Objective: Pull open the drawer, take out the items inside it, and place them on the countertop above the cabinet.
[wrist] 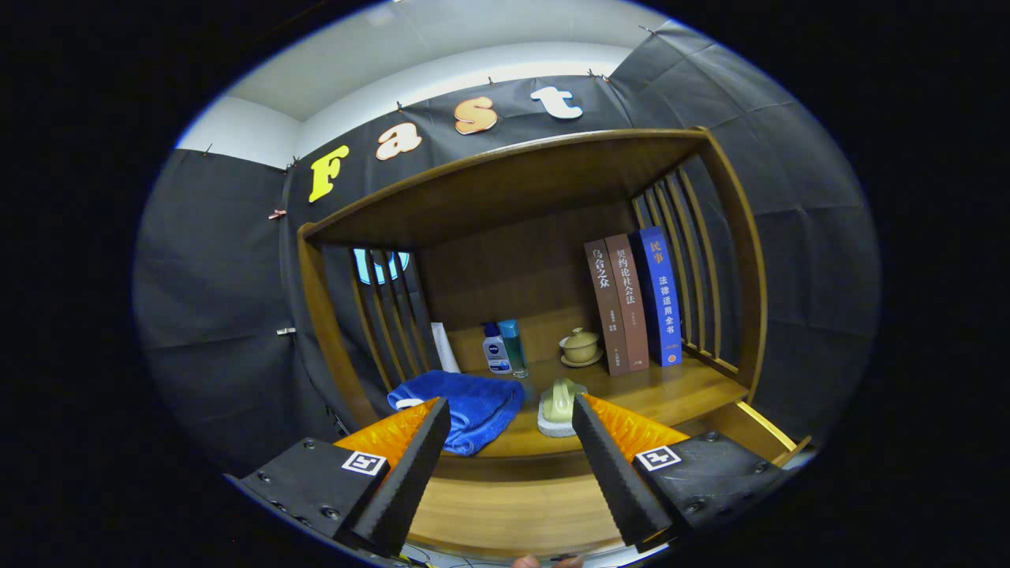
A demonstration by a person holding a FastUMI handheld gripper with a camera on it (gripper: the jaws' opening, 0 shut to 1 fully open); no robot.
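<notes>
Two items already lie on the surface [671, 394]: a blue towel [473, 406] at eleven o'clock and a brush [559, 404] at one. The claw [511, 422] gapes wide, empty, above the open drawer [513, 505]; little seems left.

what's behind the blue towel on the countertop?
Behind the folded blue towel stand a white tube, a small clear bottle with a blue cap and a teal bottle. The towel hides the tube's base. The tongs are open, holding nothing.

Tool-mounted fisheye, facing countertop [678, 394], close
</notes>
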